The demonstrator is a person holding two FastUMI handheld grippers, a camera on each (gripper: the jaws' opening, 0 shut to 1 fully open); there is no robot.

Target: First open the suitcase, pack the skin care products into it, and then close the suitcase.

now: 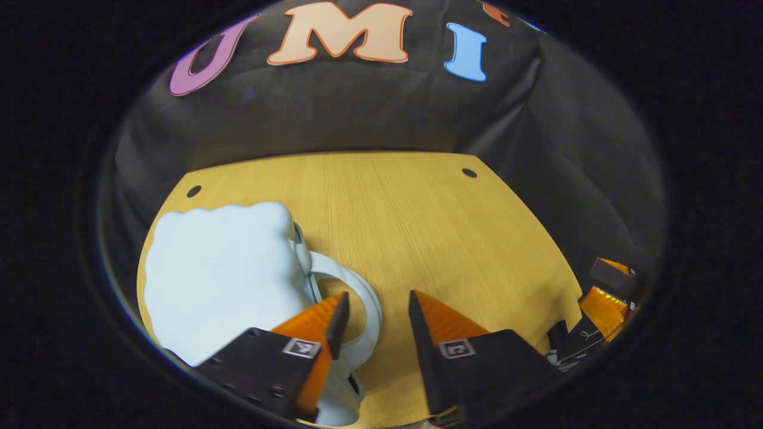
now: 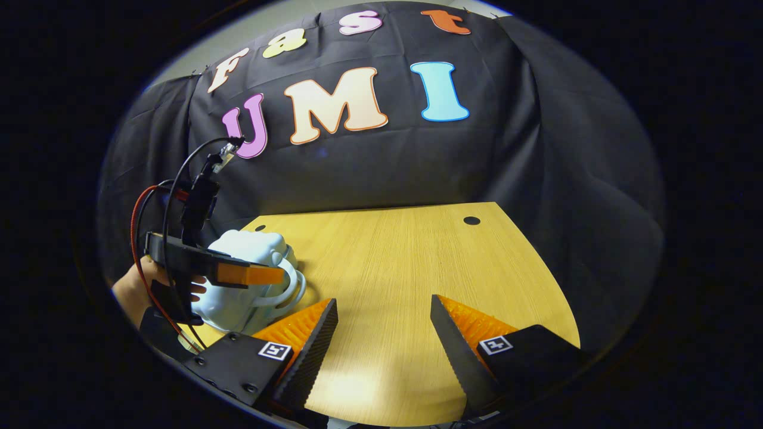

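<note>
A small pale blue suitcase (image 1: 220,274) with a lumpy shell lies shut on the left of the wooden table (image 1: 417,226). Its white loop handle (image 1: 372,310) points toward the table's middle. My left gripper (image 1: 378,295) is open, one finger over the handle's loop and the other over bare wood to its right; contact cannot be told. In the right gripper view the suitcase (image 2: 250,247) sits at the left with the left gripper (image 2: 280,275) and a hand hovering just over it. My right gripper (image 2: 382,299) stands open over the table (image 2: 405,268) with nothing between its fingers.
Black cloth walls close in the table at the back and right. Small dark holes (image 1: 469,173) (image 1: 194,191) mark the table's far corners. The right gripper (image 1: 608,298) is at the table's right edge. Cables (image 2: 173,179) rise from the left gripper.
</note>
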